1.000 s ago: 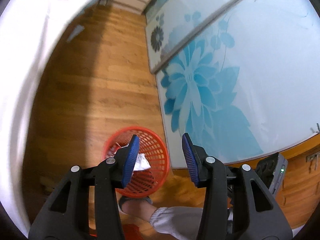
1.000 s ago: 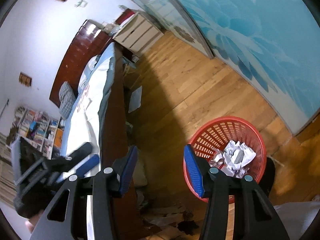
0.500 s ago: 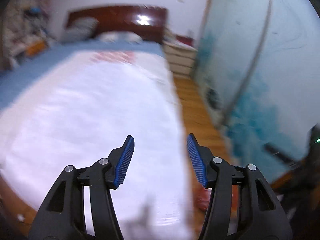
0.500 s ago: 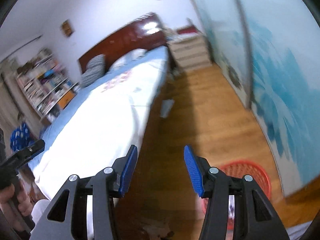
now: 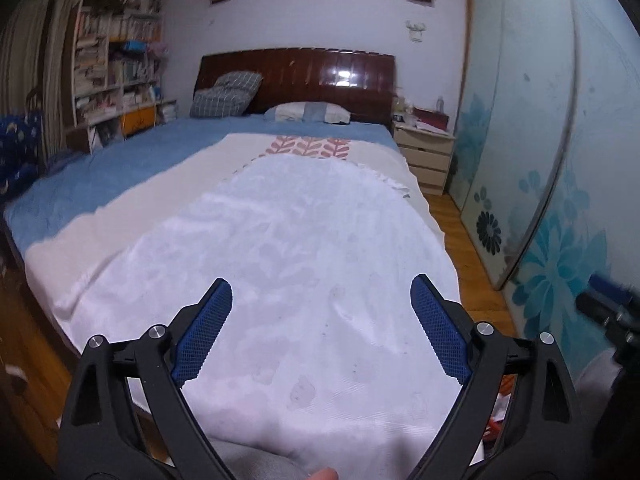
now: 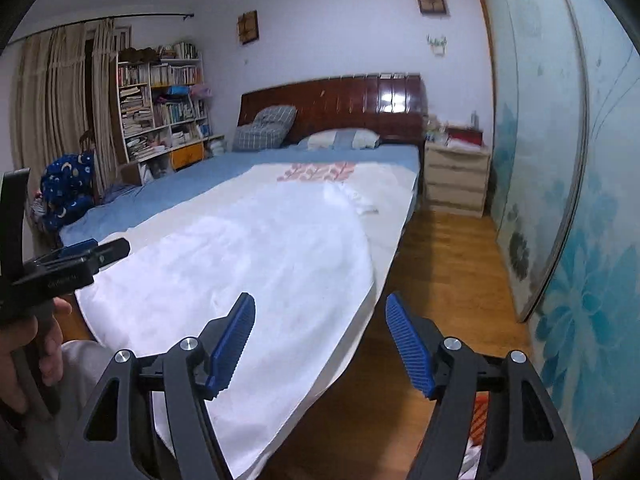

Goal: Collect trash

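Note:
My left gripper [image 5: 322, 292] is open and empty, held above the foot of the bed [image 5: 280, 240] with its white cover. My right gripper [image 6: 320, 308] is open and empty, over the bed's right edge and the wooden floor [image 6: 448, 280]. The left gripper also shows at the left of the right wrist view [image 6: 72, 260]. A sliver of the red trash basket [image 6: 478, 416] shows behind the right finger. A small white scrap [image 6: 366, 206] lies near the bed's right edge. The basket's contents are hidden.
A dark headboard [image 5: 300, 76], pillows, a bedside drawer unit [image 5: 426, 156], a full bookshelf [image 5: 116, 76] on the left and glass sliding doors with blue flowers [image 5: 560, 200] on the right. A strip of wooden floor runs between bed and doors.
Both grippers have tilted up from looking down at the red basket and floor to looking level across the bed. Both jaws have opened wider.

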